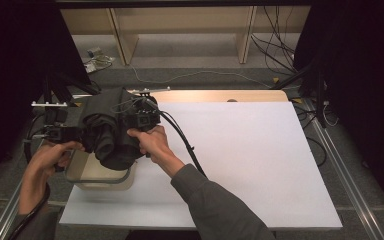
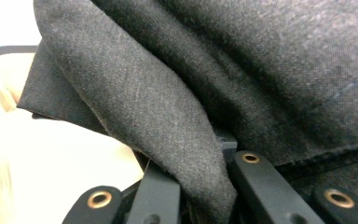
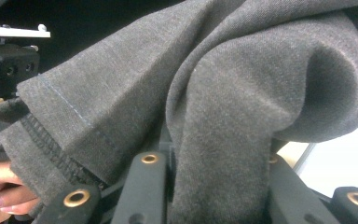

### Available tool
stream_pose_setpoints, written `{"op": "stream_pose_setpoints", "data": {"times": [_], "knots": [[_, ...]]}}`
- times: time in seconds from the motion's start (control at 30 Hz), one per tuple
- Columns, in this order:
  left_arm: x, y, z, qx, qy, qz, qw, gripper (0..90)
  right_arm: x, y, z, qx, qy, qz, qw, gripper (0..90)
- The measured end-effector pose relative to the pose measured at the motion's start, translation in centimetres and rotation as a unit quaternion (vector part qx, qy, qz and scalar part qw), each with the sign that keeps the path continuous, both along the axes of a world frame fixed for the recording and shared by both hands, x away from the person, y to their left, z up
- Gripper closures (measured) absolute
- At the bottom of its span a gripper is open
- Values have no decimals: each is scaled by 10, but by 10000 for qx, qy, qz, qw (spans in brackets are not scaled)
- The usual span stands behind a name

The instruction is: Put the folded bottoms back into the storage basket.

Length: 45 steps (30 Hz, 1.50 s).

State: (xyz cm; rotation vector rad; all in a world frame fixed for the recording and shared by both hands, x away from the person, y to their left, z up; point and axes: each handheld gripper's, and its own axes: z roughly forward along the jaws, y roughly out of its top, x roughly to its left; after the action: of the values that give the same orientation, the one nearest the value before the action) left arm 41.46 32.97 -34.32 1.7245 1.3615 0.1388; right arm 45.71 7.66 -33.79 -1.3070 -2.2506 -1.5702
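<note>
dark grey garment [image 1: 107, 131], bunched above a cream basket [image 1: 97, 176] at the table's left edge, both the left gripper [image 2: 200, 198] and right gripper [image 3: 214, 186] pinching folds; soft, limp cloth, best gripped at hems.

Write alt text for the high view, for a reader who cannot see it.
A person holds a bunched dark grey garment between the left gripper and right gripper, above a pale bin at the left edge of a white table. Both forearms enter from the bottom; cables and wooden shelving lie beyond.
</note>
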Motion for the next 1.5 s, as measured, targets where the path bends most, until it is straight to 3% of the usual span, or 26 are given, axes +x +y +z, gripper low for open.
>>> {"op": "stream_pose_setpoints", "data": {"times": [0.5, 1.07, 1.5], "knots": [[4, 9, -12, -46, 143, 123, 9998, 844, 3, 12, -12, -80, 113, -103, 9999, 751], [6, 16, -22, 101, 274, 312, 9991, 844, 1, 25, -21, -174, 234, -205, 9994, 745], [8, 18, -29, 232, 417, 296, 9984, 844, -1, 30, -29, -351, 285, -147, 9989, 734]]}}
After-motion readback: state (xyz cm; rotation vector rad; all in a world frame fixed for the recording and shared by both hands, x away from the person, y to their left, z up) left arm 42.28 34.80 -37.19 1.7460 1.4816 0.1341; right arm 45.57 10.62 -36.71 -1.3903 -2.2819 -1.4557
